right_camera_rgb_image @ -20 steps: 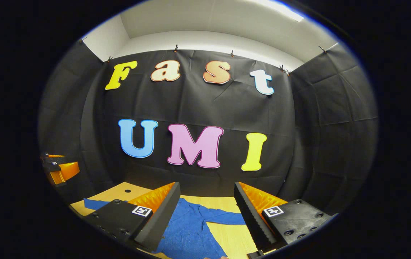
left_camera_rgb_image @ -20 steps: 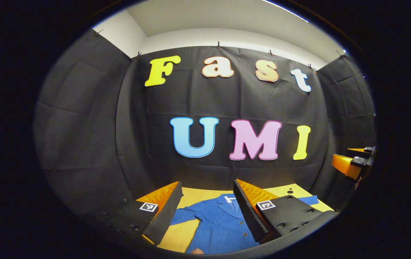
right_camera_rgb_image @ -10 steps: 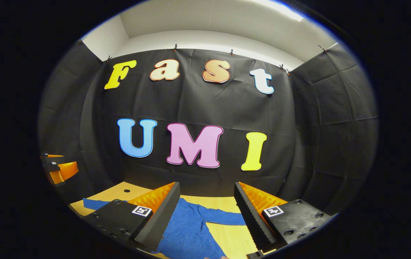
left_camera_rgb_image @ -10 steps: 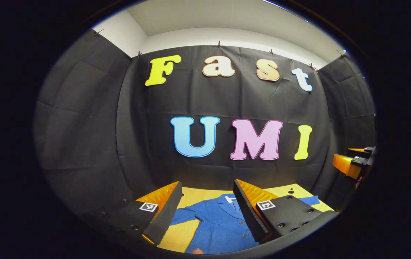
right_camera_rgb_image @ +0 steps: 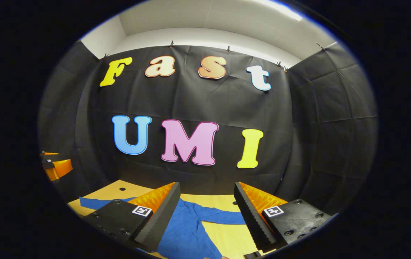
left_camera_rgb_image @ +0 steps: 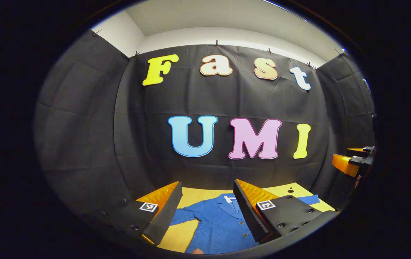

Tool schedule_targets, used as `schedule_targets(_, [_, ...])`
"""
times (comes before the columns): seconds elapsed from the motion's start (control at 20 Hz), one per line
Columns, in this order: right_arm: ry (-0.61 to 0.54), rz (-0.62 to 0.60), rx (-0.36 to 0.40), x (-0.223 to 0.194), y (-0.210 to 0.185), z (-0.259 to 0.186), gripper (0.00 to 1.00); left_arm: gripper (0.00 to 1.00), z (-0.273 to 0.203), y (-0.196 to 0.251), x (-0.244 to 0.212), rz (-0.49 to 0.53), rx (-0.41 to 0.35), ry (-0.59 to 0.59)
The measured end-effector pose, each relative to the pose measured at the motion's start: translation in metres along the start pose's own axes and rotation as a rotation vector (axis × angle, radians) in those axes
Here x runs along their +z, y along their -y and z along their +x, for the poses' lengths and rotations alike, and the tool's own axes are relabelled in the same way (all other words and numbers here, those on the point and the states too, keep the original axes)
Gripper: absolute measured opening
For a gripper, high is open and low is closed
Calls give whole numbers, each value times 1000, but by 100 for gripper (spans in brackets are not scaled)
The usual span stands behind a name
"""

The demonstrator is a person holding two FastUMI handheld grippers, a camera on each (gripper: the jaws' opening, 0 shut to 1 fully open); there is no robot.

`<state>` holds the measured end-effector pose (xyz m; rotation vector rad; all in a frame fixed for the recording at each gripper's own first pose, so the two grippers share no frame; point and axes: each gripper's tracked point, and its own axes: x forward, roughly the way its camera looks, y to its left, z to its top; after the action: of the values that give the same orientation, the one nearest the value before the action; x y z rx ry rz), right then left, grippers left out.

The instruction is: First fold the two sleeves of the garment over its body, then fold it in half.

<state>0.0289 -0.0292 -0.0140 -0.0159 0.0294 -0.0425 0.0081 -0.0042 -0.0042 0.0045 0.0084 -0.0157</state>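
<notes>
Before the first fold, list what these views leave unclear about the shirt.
- Shirt hem: cut off by the bottom edge in the left gripper view.
- Its right half: behind the left gripper finger there.
- Left sleeve: partly behind the right gripper finger in the right gripper view.
- Buttons: too small to count.

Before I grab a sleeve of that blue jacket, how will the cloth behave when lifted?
Probably floppy: the blue jacket lies flat on the table, its sleeve spread limp to the side. Likely light, since the cloth looks thin. It may drag the body along when pulled. Both the left gripper and right gripper are open above it.
</notes>
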Motion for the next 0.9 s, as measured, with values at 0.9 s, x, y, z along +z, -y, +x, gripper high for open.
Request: schedule_targets(0.9, [-455, 144, -224, -257, 228, 192, 97, 82, 118, 83, -29, -26, 7, -95])
